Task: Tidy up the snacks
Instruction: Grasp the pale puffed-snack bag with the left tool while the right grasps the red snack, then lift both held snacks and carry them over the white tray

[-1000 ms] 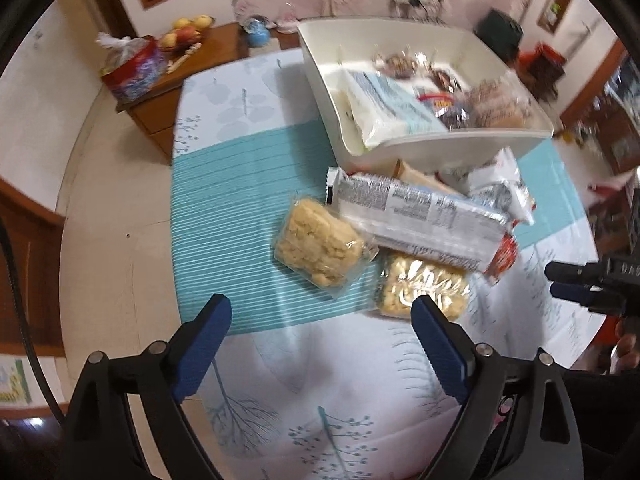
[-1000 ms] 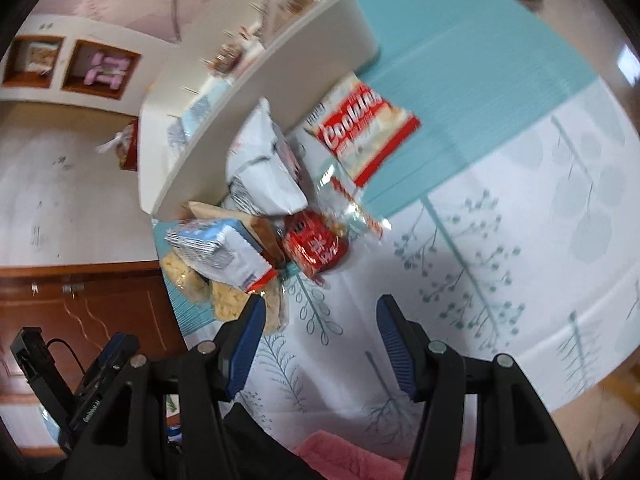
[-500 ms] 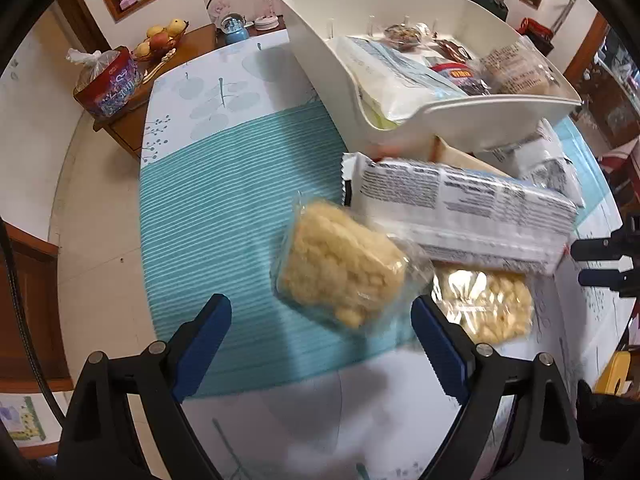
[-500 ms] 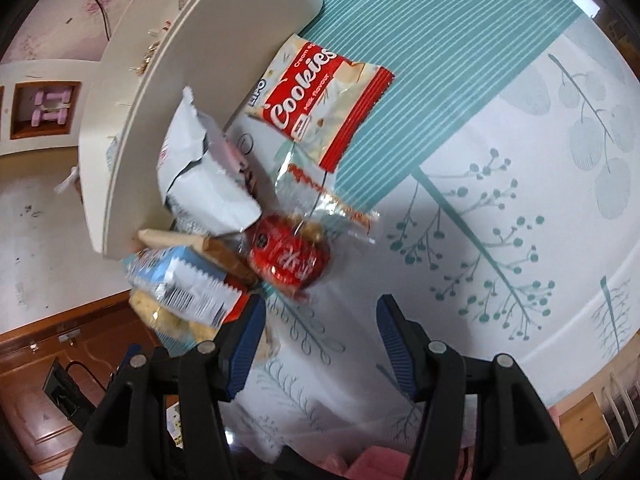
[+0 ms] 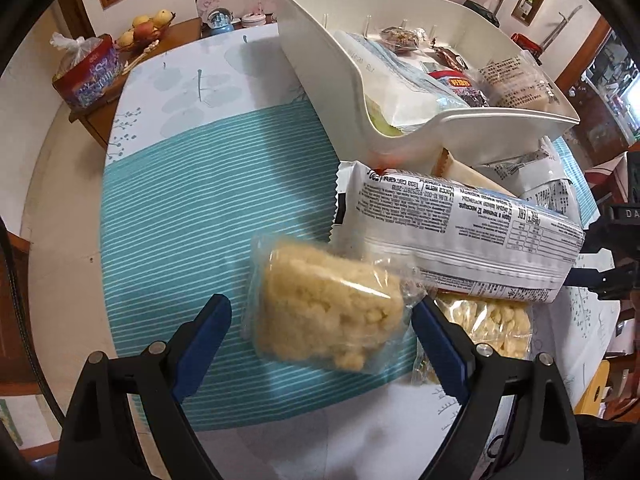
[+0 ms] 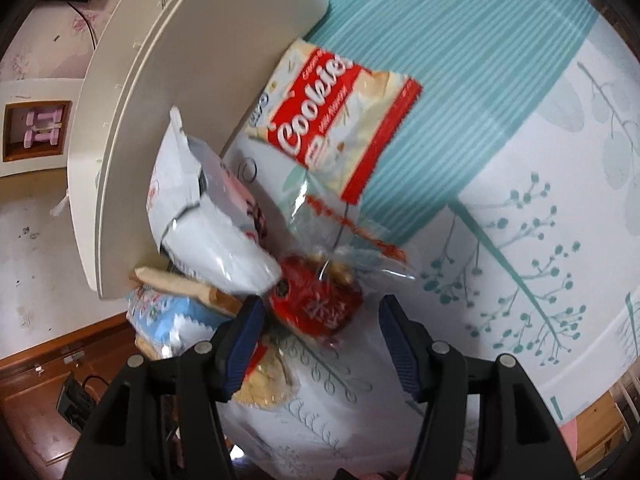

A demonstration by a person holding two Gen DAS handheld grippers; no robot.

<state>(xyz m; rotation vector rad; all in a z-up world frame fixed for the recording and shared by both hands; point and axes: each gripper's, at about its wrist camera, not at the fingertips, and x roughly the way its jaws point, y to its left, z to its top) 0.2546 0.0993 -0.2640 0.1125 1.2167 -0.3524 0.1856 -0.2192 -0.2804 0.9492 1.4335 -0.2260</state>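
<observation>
left gripper [image 5: 320, 332]: jaws wide, straddling the clear pack [image 5: 328, 312] of pale crumbly snack; pads clear of the wrapper on both sides, nothing gripped
right gripper [image 6: 320, 320]: jaws opening, about half wide; red pack [image 6: 316, 304] sits between the tips, no pad contact visible
clear pack: on the teal stripe of the cloth [image 5: 192, 216], just in front of the long white pack [image 5: 452, 232], one corner tucked under it
long white pack: lies across the pile, printed back up, resting on a second clear pack [image 5: 488, 324] of pale snack
bin [image 5: 404, 120]: white, behind the pile, already holding several wrapped snacks; front lip low
pile behind long white pack: tan wrapper [image 5: 460, 172] and white bag [image 5: 540, 184] wedged against the bin front
cookies pack [image 6: 336, 120]: flat on the cloth beside the bin wall, red and white, well apart from both grippers
white bag, right view: leans on the bin wall, touching the red pack
crinkled clear wrapper [image 6: 352, 232]: between cookies pack and red pack
side table [image 5: 132, 60]: behind the main table, with a fruit bowl and a red box
</observation>
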